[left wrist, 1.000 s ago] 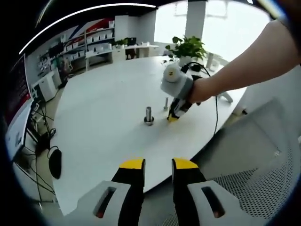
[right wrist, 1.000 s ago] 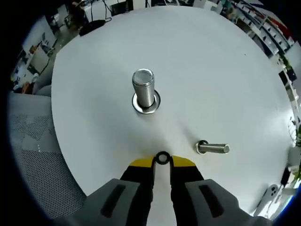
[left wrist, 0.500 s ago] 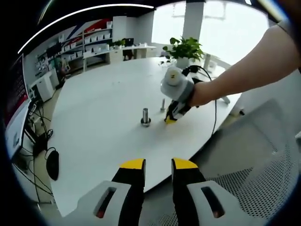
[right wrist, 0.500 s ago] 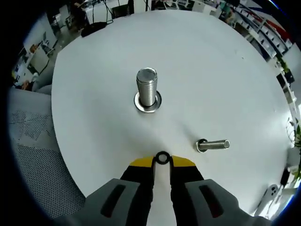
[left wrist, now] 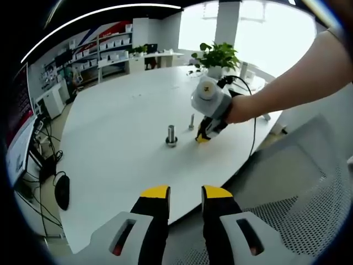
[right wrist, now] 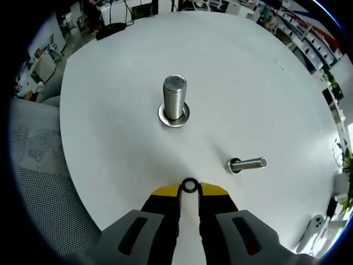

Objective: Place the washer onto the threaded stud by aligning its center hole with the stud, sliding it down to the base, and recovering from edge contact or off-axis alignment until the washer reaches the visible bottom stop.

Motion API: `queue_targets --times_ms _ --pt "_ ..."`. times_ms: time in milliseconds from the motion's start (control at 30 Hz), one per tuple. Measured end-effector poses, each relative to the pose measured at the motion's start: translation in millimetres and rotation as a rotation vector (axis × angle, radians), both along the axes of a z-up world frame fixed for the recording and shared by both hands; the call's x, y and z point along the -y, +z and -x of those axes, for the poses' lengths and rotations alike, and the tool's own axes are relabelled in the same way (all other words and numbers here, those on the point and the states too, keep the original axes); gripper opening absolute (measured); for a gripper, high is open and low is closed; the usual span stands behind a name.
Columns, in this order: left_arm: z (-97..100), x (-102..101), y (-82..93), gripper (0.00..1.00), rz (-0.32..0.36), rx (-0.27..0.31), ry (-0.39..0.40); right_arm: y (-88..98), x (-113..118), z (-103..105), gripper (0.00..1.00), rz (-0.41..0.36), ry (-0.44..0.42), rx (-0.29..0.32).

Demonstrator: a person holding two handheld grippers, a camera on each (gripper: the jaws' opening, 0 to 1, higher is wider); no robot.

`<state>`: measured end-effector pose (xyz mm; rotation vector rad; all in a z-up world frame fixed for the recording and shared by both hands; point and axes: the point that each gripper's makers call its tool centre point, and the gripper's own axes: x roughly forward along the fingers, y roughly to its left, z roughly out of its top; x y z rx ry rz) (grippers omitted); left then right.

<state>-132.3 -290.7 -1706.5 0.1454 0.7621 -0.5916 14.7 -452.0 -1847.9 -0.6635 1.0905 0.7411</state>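
White desk (right wrist: 110,110) carried an upright threaded stud (right wrist: 175,99). Near it, the right tool (right wrist: 190,190) pinched a washer (right wrist: 190,185). Left tool (left wrist: 184,193), hovering well back from the stud, was narrowly spread, holding nothing.

White table (right wrist: 265,77); two studs (right wrist: 175,102).

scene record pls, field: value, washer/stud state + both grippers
washer: black ring pinched between the tips of the right hand-held gripper, not yet on the stud
threaded stud: upright on a flat base, ahead of the washer, apart from it; also in the left gripper view
second bolt: upright, apart from the stud, to the right in the right gripper view
table: round, white
left hand-held gripper: held back past the table edge, jaws slightly apart, nothing between them
chair: mesh seat at the table edge
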Motion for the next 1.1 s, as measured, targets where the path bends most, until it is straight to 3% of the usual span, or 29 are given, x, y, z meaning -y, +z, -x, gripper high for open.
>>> queue_targets --times_ms 200,600,700,1100 --pt "-0.2 0.1 1.0 0.21 0.004 0.004 0.003 17.7 8.0 -7.8 0.13 -0.040 -0.057 0.015" --pt "-2.4 1.7 5.3 0.21 0.020 0.023 0.001 48.6 26.4 -12.5 0.13 -0.037 -0.072 0.052" --pt "-2.6 1.9 6.4 0.21 0.026 0.028 0.001 59.4 35.8 -11.9 0.13 -0.054 -0.110 0.060" --pt "-1.7 4.4 7.3 0.21 0.031 0.030 -0.013 83.4 52.6 -3.7 0.13 -0.036 -0.111 0.101"
